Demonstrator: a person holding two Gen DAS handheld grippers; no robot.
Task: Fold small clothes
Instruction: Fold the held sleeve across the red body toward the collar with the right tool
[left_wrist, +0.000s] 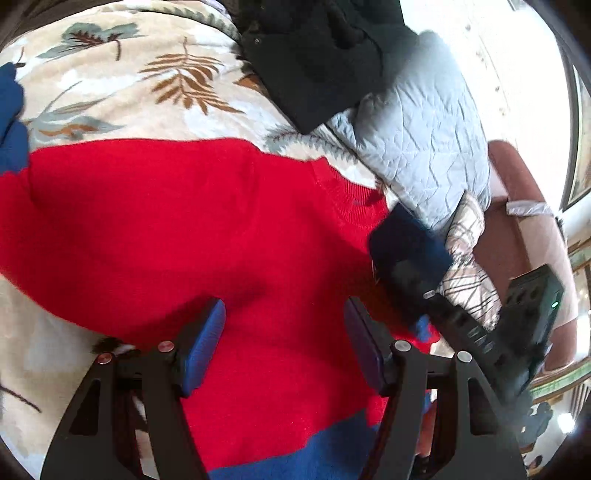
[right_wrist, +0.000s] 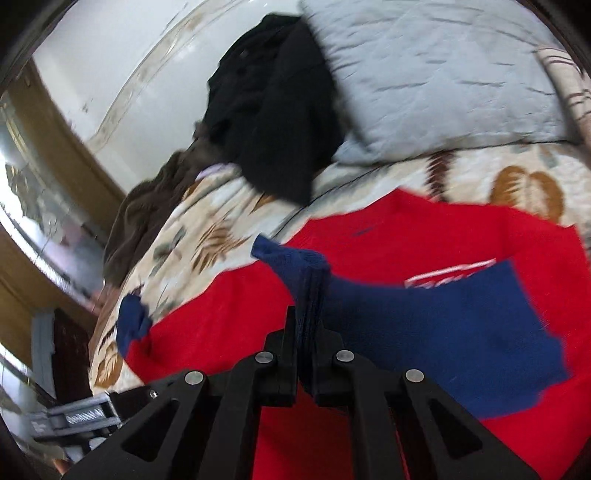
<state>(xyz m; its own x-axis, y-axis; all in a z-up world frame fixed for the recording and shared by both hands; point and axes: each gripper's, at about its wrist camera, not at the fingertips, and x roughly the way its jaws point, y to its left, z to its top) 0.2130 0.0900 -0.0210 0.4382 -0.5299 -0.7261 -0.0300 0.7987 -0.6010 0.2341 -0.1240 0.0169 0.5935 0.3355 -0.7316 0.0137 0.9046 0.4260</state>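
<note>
A red sweater (left_wrist: 166, 214) with navy blue sleeves and hem lies spread on a leaf-print blanket (left_wrist: 129, 85). My left gripper (left_wrist: 284, 306) hovers open just above the red body, with nothing between its blue pads. My right gripper (right_wrist: 306, 317) is shut on the navy sleeve (right_wrist: 443, 325), whose cuff (right_wrist: 291, 258) sticks up past the fingertips. The sleeve is drawn across the red chest (right_wrist: 406, 229). In the left wrist view the right gripper (left_wrist: 410, 273) comes in from the right with the navy cloth (left_wrist: 406, 240) bunched over its tips. The other cuff (right_wrist: 133, 325) lies at the sweater's left edge.
A black garment (right_wrist: 273, 110) and a brown one (right_wrist: 147, 206) are heaped at the far side of the bed. A pale blue quilted pillow (left_wrist: 417, 133) and a plaid pillow (left_wrist: 465, 258) lie against a reddish headboard (left_wrist: 506, 221).
</note>
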